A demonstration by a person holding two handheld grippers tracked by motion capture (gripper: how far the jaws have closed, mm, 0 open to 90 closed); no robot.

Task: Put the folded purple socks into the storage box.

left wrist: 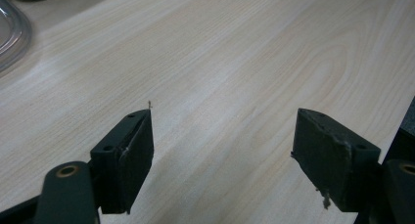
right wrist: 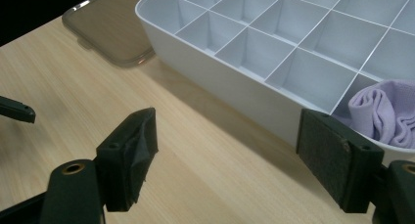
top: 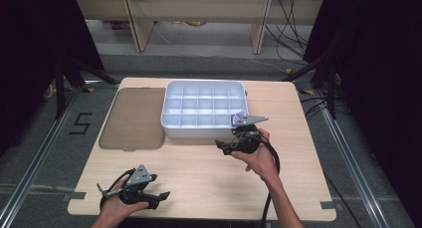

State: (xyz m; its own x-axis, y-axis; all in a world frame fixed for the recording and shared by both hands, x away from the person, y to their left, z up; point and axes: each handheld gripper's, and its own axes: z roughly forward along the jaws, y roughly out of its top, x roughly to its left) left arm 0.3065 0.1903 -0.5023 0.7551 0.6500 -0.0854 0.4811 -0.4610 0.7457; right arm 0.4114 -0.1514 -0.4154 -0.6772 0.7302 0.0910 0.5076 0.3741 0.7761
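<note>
Wooden table [top: 209, 178]: white gridded box [top: 204, 110].

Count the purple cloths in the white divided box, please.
1. A rolled purple cloth lies in the compartment at the near right corner of the white divided box, beside the right gripper. The other visible compartments look empty.

One divided box [top: 171, 119], one lid [top: 133, 118], one purple cloth [right wrist: 386, 114]

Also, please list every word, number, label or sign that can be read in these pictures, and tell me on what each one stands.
"5": a black digit marked on the grey floor, left of the wooden table.
No readable text on the white compartment box, the translucent lid, the purple cloth, or either hand-held gripper.
</note>
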